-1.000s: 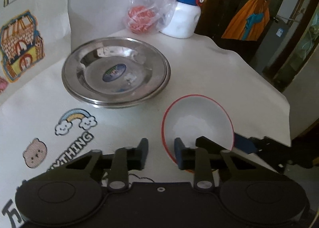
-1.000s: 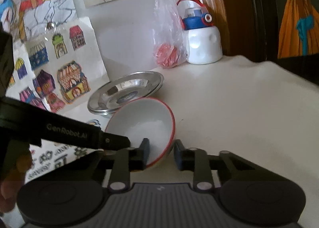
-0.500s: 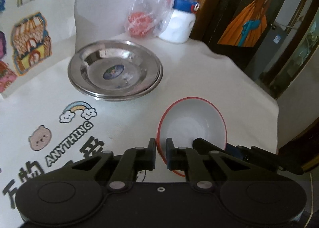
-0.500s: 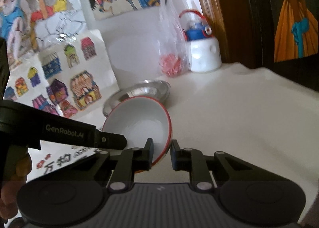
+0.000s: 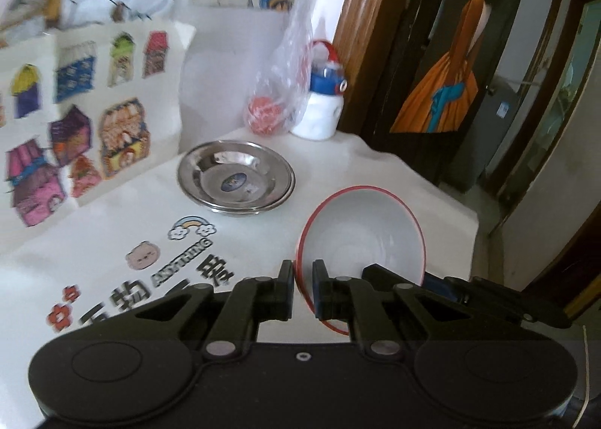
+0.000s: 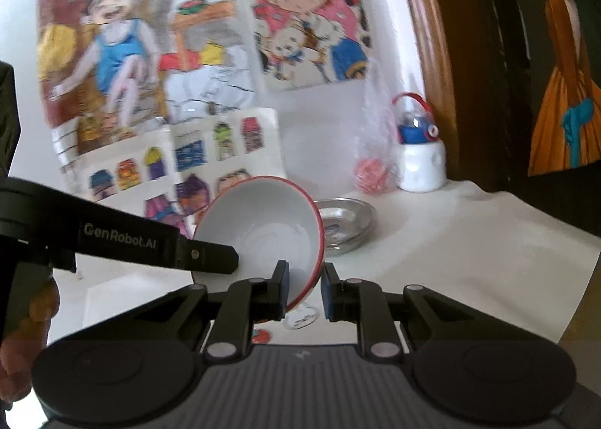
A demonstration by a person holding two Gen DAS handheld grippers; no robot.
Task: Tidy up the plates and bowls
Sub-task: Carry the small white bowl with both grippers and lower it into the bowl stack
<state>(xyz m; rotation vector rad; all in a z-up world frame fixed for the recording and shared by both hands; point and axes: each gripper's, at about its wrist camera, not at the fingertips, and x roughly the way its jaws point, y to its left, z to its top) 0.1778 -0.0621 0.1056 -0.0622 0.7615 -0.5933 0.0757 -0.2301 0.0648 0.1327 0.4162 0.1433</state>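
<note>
A white bowl with a red rim (image 5: 362, 237) is held off the table, tilted. My left gripper (image 5: 302, 288) is shut on its near-left rim. My right gripper (image 6: 304, 288) straddles the opposite rim of the same bowl (image 6: 263, 218), its jaws closed in on the rim with a small gap on the right side. The right gripper's finger shows in the left wrist view (image 5: 413, 282) behind the bowl. A steel plate stack (image 5: 236, 177) sits on the white table further back, also in the right wrist view (image 6: 347, 220).
A plastic bag with a red object (image 5: 278, 98) and a white bottle with a blue cap (image 5: 323, 106) stand at the table's far corner by the wall. Cartoon posters cover the wall and tablecloth (image 5: 180, 252). The table edge (image 5: 471, 218) drops off at right.
Both grippers have closed on the bowl's rim and lifted it off the table. Both cameras have risen and tilted up, so the wall posters now fill more of the view.
</note>
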